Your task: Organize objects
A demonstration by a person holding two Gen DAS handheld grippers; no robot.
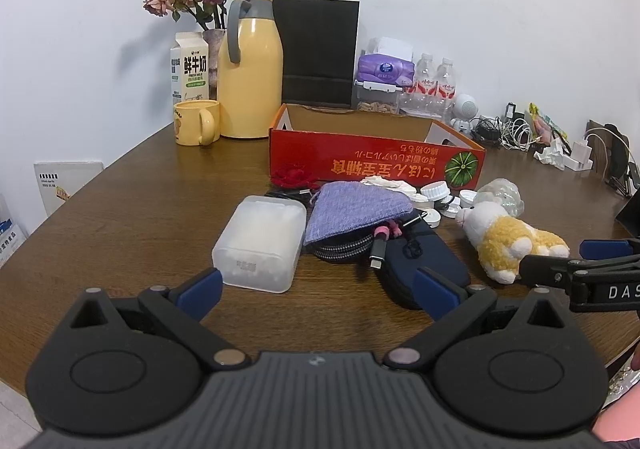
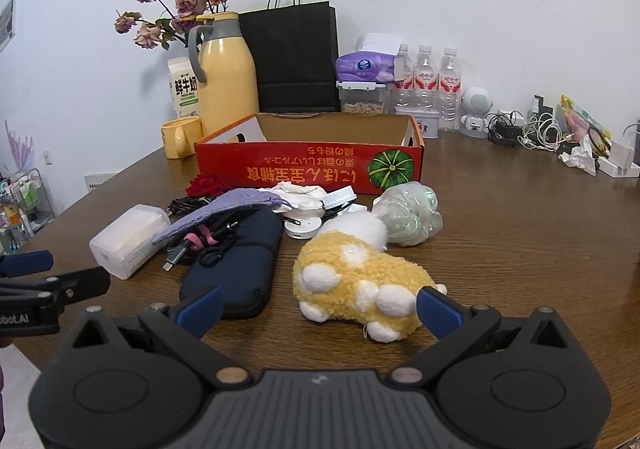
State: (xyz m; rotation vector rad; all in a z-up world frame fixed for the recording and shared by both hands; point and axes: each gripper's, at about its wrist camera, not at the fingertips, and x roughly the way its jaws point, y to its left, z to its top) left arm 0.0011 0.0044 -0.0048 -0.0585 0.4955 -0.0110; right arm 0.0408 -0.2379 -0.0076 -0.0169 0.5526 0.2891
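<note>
Left gripper [image 1: 316,289] spread wide, holding nothing, low over the wooden table [image 1: 120,217]; translucent plastic box [image 1: 262,243] just ahead of its left fingertip, dark blue zip case [image 1: 426,269] at its right fingertip. Purple knit pouch [image 1: 356,211] lies ahead, draped over a braided cable [image 1: 352,247]. Right gripper [image 2: 318,311] also wide, empty; yellow-white plush toy [image 2: 360,281] lies between its fingertips, close to the right one, contact unclear. Iridescent crumpled bag [image 2: 408,215] beyond the plush; white caps [image 2: 316,215] and red flower [image 2: 204,185] farther ahead. Red cardboard box [image 2: 312,169] behind the clutter, open, inside looks empty.
</note>
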